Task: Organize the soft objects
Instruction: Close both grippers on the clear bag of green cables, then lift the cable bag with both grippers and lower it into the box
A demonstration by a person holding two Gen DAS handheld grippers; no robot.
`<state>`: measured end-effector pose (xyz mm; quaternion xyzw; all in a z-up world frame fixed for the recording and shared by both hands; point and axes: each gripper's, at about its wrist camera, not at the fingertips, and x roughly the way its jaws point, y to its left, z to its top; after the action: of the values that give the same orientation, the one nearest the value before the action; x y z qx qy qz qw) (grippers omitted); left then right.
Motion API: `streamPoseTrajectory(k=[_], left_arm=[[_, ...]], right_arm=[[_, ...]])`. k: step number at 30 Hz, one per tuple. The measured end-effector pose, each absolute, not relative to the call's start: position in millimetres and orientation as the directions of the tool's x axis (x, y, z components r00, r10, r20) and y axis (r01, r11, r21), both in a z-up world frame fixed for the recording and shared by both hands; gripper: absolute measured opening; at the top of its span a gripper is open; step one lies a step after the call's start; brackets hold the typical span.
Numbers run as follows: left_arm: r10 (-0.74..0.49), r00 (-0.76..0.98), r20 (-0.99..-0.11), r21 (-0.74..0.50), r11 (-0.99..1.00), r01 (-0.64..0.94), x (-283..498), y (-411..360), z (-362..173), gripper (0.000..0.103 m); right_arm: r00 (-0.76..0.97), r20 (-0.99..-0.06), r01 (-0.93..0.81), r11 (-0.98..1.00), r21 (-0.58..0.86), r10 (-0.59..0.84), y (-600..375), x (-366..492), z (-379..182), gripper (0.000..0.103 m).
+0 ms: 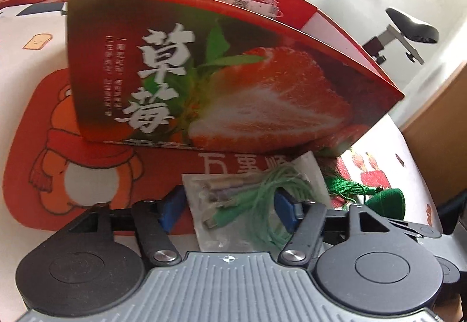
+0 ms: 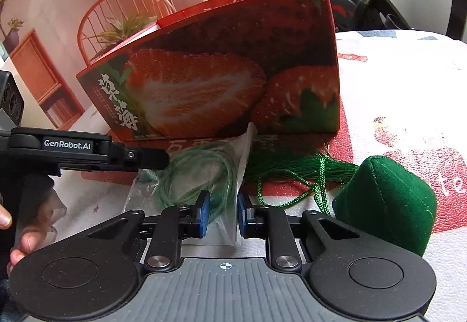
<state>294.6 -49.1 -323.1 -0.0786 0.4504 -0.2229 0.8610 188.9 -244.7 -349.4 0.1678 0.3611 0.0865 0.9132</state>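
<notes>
Straddling a clear plastic bag of pale green cord with jaws spread wide, left gripper, blue pads standing off either side of it, not pressing; bag lying flat on the red cartoon mat, just at six o'clock of the tall strawberry box; over on the other side, right gripper drawn narrow, blue fingertips close in on the bag's upright edge, looking pinched on the plastic; dark green tassel and braided cord sprawled at one o'clock of that gripper, strands touching the box's foot; plush dark green pouch at three o'clock, just beside the cord on the printed cloth; left gripper's black arm coming in from nine o'clock over the bag in the right wrist view, a person's fingers showing beneath it
</notes>
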Motion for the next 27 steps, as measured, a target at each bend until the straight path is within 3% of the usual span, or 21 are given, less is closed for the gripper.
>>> streamPoseTrajectory(k=[7, 10, 15, 27], left_arm=[[-0.547, 0.451, -0.706, -0.447, 0.837, 0.316, 281, -42, -326, 0.068], [-0.526, 0.464, -0.713, -0.432, 0.850, 0.300, 272, -43, -326, 0.055], [-0.520, 0.488, -0.701, -0.452, 0.853, 0.259, 265, -31, -322, 0.047], [-0.560, 0.648, -0.516, -0.416, 0.825, 0.382, 246, -8, -234, 0.044]], right_arm=[[0.729, -0.623, -0.023, 0.920, 0.392, 0.284, -247, 187, -350, 0.018], [0.731, -0.623, -0.021, 0.921, 0.388, 0.279, -245, 187, -349, 0.017], [0.735, -0.615, -0.046, 0.927, 0.373, 0.284, -236, 183, -342, 0.015], [0.857, -0.435, -0.129, 0.932, 0.338, 0.276, -226, 168, -261, 0.015]])
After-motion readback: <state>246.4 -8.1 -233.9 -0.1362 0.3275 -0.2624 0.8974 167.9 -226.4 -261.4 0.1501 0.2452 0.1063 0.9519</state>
